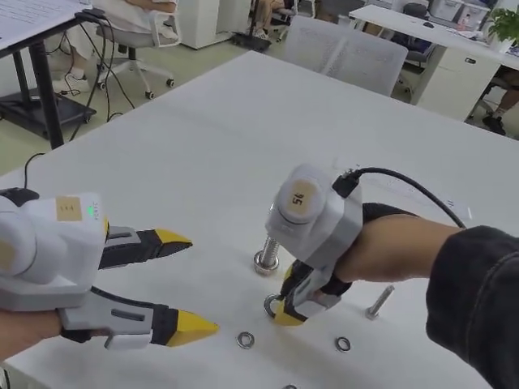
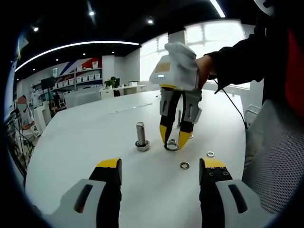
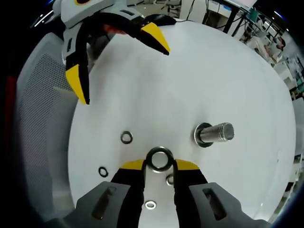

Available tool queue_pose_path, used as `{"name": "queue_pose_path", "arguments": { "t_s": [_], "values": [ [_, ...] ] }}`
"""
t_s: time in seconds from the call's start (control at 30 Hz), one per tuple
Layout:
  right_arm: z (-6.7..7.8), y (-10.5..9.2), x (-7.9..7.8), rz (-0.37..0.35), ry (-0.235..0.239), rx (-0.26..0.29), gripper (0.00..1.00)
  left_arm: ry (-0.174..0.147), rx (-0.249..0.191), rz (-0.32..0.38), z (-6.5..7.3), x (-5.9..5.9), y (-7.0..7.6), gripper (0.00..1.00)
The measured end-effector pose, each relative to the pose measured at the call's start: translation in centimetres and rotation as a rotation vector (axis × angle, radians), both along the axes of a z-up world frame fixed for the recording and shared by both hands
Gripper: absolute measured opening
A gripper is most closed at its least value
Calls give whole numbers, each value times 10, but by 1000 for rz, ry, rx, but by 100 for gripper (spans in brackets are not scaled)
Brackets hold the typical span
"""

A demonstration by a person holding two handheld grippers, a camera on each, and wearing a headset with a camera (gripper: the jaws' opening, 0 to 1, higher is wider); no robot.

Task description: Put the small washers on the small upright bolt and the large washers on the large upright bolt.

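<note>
My right gripper (image 1: 284,312) is shut on a large steel washer (image 1: 272,305), holding it low over the white table, just in front of the large upright bolt (image 1: 268,251). In the right gripper view the large washer (image 3: 159,159) sits between the yellow tips, with the large bolt (image 3: 213,133) to the right. A small bolt (image 1: 379,301) stands to the right of that hand. Small washers (image 1: 245,339) (image 1: 343,344) lie loose near the front edge. My left gripper (image 1: 188,284) is open with nothing in it at the lower left, facing the right gripper (image 2: 173,137) and the bolt (image 2: 141,137).
The white table (image 1: 211,146) stretches far and bare behind the bolts. More small washers (image 3: 126,137) (image 3: 103,171) lie scattered on it. A grey mesh chair (image 1: 349,49) stands at the far side, and a black cable (image 1: 413,190) trails from the right gripper.
</note>
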State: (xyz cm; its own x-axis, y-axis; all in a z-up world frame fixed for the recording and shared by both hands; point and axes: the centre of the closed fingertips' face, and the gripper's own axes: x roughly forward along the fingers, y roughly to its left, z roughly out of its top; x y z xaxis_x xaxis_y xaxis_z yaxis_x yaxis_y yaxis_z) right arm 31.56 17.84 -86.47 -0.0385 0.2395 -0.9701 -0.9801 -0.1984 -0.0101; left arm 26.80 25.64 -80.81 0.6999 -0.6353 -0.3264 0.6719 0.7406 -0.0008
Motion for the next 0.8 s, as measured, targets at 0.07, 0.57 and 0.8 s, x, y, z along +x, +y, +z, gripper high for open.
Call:
{"name": "queue_pose_path", "arguments": {
  "t_s": [0.07,0.57,0.8],
  "values": [
    [2,-2,3,-8,-3,3,23,0,1,0,0,0,0,65],
    [18,-22,17,-60,-30,11,23,2,5,-7,-1,0,0,65],
    [30,-29,21,-75,-48,20,23,2,5,-9,-2,0,-1,65]
  ]
}}
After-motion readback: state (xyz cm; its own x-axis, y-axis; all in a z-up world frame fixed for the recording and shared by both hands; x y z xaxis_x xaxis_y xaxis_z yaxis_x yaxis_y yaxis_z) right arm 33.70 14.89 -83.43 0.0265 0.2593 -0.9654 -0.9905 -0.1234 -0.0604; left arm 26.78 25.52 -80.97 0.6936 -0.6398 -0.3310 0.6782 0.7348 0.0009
